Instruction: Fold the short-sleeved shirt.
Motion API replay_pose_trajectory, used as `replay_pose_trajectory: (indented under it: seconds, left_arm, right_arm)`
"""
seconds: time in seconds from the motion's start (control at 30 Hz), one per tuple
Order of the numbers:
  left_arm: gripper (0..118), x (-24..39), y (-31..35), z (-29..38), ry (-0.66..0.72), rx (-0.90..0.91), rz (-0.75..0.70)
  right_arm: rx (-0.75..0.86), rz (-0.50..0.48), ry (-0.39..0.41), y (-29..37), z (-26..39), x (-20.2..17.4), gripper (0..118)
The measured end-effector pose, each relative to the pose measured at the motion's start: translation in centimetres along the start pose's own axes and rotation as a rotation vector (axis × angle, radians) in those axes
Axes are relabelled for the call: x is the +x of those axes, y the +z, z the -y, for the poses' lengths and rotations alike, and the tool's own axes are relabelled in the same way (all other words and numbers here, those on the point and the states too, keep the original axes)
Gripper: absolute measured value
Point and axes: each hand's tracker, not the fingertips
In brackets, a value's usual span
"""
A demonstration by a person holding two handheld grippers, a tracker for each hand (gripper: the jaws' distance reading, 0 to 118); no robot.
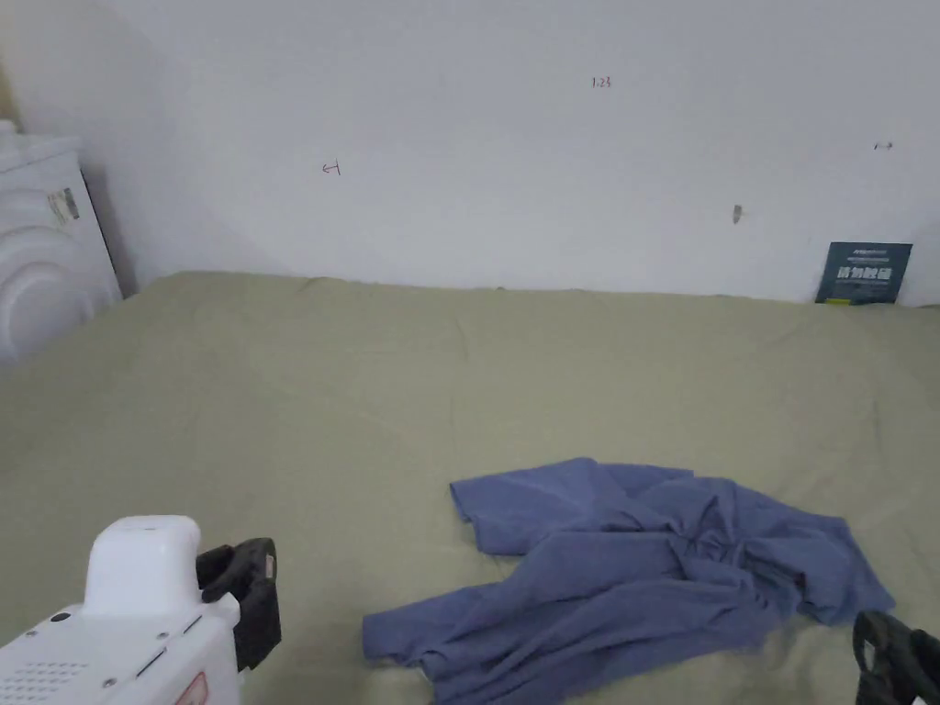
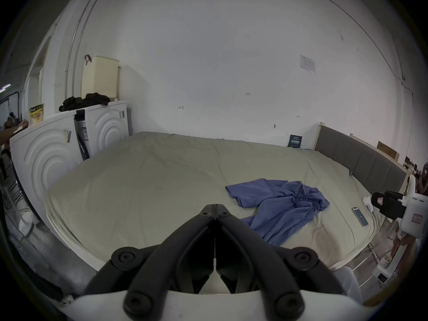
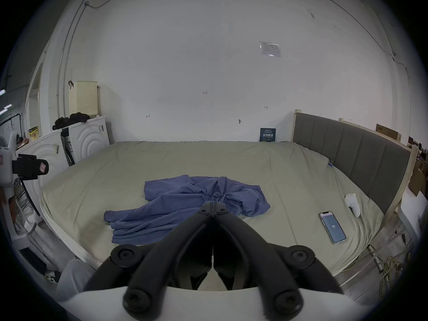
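A crumpled blue short-sleeved shirt (image 1: 633,574) lies bunched on a bed covered with an olive-green sheet (image 1: 386,395), near the front edge and toward the right half of the mattress. One sleeve spreads flat toward the wall, while the body of the garment trails in folds toward the near edge; the middle is gathered into a knot of creases.

The left gripper (image 2: 215,206) hangs above the near edge of the bed, to the left of the shirt and apart from it, its black jaws pressed together tip to tip with nothing between them. The right gripper (image 3: 213,204) hovers on the near side of the shirt, its jaws likewise clenched on nothing; in its own view the tips line up with the creased centre of the fabric, though from there it cannot be told whether they touch the cloth. In the head view, the left gripper's white body sits at the lower left and a sliver of the right gripper's black frame at the lower right corner.

A phone (image 3: 332,227) lies on the sheet to the right of the shirt, well apart from it, its screen lit. A grey padded headboard (image 3: 352,150) runs along the right side of the bed, and white cabinets (image 2: 58,150) stand at the left against a plain white wall (image 1: 514,138).
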Motion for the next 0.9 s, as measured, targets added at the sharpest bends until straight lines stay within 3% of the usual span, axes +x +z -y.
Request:
replay_pose_trajectory:
  seconds: [0.17,0.43,0.5,0.53,0.57,0.6,0.63,0.77,0.8,0.9]
  left_arm:
    - [0,0.2,-2.1,-0.1,-0.025,-0.037,0.01]
    - [0,0.2,-15.5,3.7,-0.11,-0.404,0.08]
    - [0,0.1,-18.1,4.3,-0.069,-0.463,0.145]
    - [9,0.4,-19.7,4.7,-0.07,-0.507,0.151]
    - [46,0.6,-20.8,5.0,-0.089,-0.533,0.122]
    - [107,1.0,-22.3,5.6,-0.108,-0.582,0.107]
    - [114,1.1,-22.0,4.9,-0.082,-0.514,0.201]
    - [111,0.5,-21.4,3.3,-0.101,-0.619,0.113]
    - [111,2.1,-27.1,7.5,-0.134,-0.651,0.085]
    - [97,2.7,-29.1,8.8,-0.126,-0.704,0.084]
  right_arm:
    - [-0.007,0.003,-0.005,-1.0,-0.2,0.2,0]
    - [-0.087,-0.006,-0.012,-3.0,1.5,0.0,0]
    - [-0.118,-0.008,-0.004,-3.6,2.0,-0.1,0]
    - [-0.133,-0.009,0.001,-4.0,2.4,-0.2,0]
    - [-0.147,-0.011,0.005,-4.3,2.6,-0.3,0]
    - [-0.161,-0.016,0.01,-4.7,2.9,-0.3,0]
    - [-0.175,-0.016,0.013,-5.1,3.2,-0.4,0]
    - [-0.219,-0.032,0.005,-6.3,4.1,-0.6,0]
    - [-0.229,-0.037,0.001,-6.5,4.2,-0.7,0]
    - [-0.239,-0.037,-0.005,-6.8,4.4,-0.6,0]
